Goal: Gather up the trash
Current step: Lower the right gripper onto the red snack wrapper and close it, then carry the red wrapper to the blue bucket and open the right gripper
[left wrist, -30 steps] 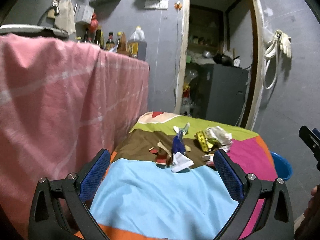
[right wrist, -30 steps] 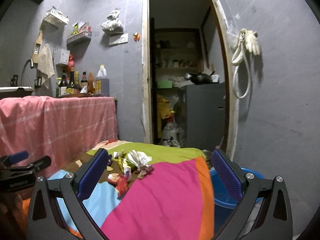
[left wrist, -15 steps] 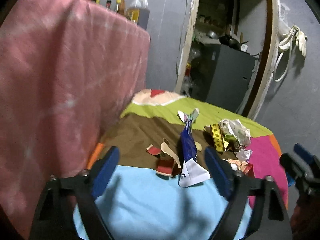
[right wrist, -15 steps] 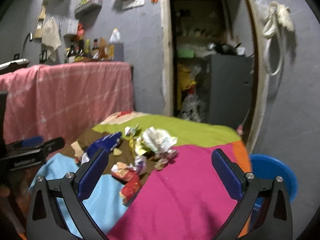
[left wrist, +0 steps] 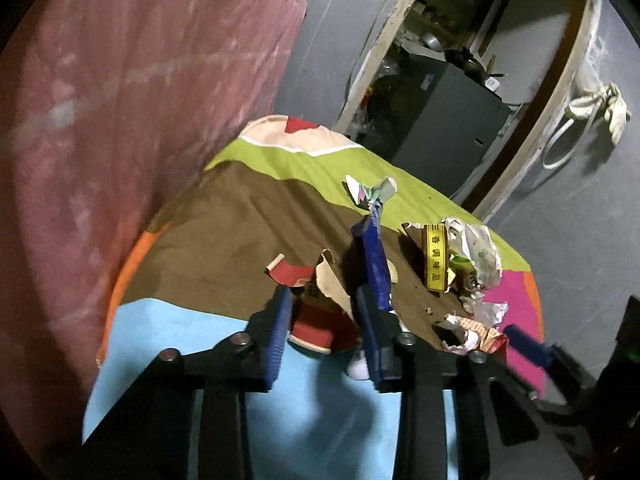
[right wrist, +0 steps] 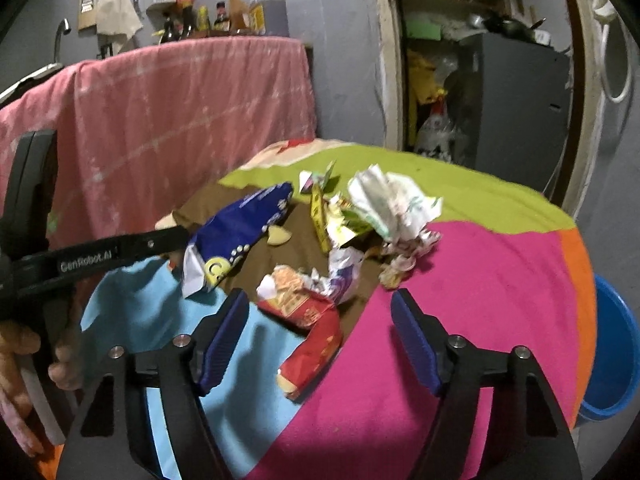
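Note:
Trash lies heaped on a table under a many-coloured cloth point(right wrist: 460, 320). My left gripper point(left wrist: 324, 320) is low over the brown patch, its jaws closing around a torn red and brown carton piece point(left wrist: 316, 322) that sits between the pads. A blue snack bag point(left wrist: 376, 264) stands just past the right pad. My right gripper point(right wrist: 320, 320) hangs over a red snack wrapper point(right wrist: 312, 332) that lies between its wide pads, and its jaws are closing. Behind lie a yellow box point(right wrist: 320, 216) and crumpled white paper point(right wrist: 392, 204).
A blue basin point(right wrist: 612, 352) stands on the floor at the table's right edge. A counter draped in pink cloth point(right wrist: 180, 120) rises close on the left. Behind the table is an open doorway with a grey cabinet point(right wrist: 516, 92). A hand point(right wrist: 24, 360) holds the left gripper's handle.
Both grippers have come forward and down onto the trash pile. The left gripper's jaws have narrowed a lot around the red carton piece and it has rolled. The right gripper's jaws have narrowed somewhat.

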